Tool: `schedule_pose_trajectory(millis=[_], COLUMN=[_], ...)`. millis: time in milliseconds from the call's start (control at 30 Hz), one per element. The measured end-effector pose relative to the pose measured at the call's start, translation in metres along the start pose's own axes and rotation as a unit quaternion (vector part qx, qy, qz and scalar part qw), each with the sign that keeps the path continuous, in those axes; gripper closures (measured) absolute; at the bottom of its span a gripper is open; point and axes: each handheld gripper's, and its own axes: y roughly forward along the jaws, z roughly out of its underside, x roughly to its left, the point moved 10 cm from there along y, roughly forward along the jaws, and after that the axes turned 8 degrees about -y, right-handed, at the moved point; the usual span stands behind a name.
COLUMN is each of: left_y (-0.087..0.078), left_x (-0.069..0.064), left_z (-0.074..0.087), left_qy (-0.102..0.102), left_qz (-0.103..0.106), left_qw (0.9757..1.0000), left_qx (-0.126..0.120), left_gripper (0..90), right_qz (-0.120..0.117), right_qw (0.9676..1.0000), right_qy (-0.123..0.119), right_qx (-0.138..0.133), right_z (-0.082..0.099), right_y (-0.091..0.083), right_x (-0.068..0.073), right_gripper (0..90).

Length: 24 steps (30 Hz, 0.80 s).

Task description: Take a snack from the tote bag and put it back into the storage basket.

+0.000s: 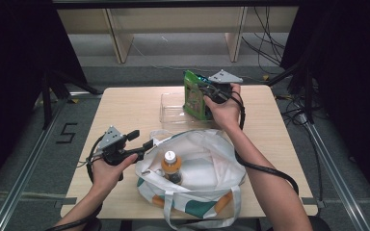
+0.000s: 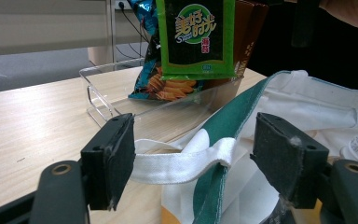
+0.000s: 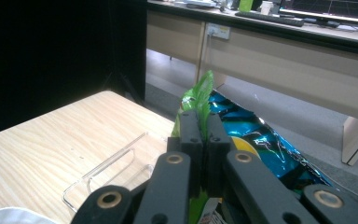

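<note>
My right gripper (image 1: 206,92) is shut on the top edge of a green snack bag (image 1: 193,96), which hangs upright over a clear plastic tray (image 1: 169,114). In the right gripper view the jaws (image 3: 200,128) pinch the green bag (image 3: 198,99), with a blue snack bag (image 3: 261,144) behind it. My left gripper (image 1: 143,143) is at the left rim of a white and green tote bag (image 1: 207,159). Its jaws (image 2: 193,158) stand open with the bag's white strap (image 2: 177,164) between them. An orange-capped bottle (image 1: 171,166) stands inside the tote.
The tray (image 2: 102,88) holds the blue snack bag (image 2: 144,77) and a brown packet (image 2: 251,37) behind the green one (image 2: 196,37). Bare wooden table (image 1: 125,110) lies to the left of the tray. Desks and cables stand beyond the table's far edge.
</note>
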Motion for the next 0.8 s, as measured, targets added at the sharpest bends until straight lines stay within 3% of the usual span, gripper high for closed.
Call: schedule_pose_trajectory(millis=[33, 133, 167, 333, 700, 800], left_y=[0.0, 0.0, 0.0, -0.001, 0.0, 0.0], left_x=[0.0, 0.0, 0.001, 0.0, -0.001, 0.0], left_z=[0.0, 0.0, 0.0, 0.0, 0.0, 0.001], left_qy=[0.0, -0.001, 0.0, 0.001, 0.001, 0.001], left_qz=[0.0, -0.001, -0.003, -0.004, 0.001, -0.002], left_qw=[1.0, 1.0, 1.0, 1.0, 1.0, 1.0], left_qx=[0.0, 0.001, 0.002, 0.003, 0.001, 0.003], left_gripper=[29.1, 29.1, 29.1, 29.1, 29.1, 29.1], right_qz=[0.005, 0.001, 0.002, 0.007, 0.005, 0.003], right_qw=[0.9999, 1.0, 0.9999, 1.0, 0.9996, 0.9997], right_qy=[-0.011, -0.003, -0.013, -0.002, -0.025, -0.017], right_qx=[-0.002, 0.002, -0.001, 0.003, 0.01, 0.016], right_z=[0.0, 0.001, 0.0, 0.003, 0.009, 0.012], right_y=[0.001, 0.003, 0.003, 0.006, 0.014, 0.015], right_x=[-0.002, 0.0, -0.002, 0.0, 0.005, 0.008], right_gripper=[90.0, 90.0, 90.0, 90.0, 90.0, 90.0])
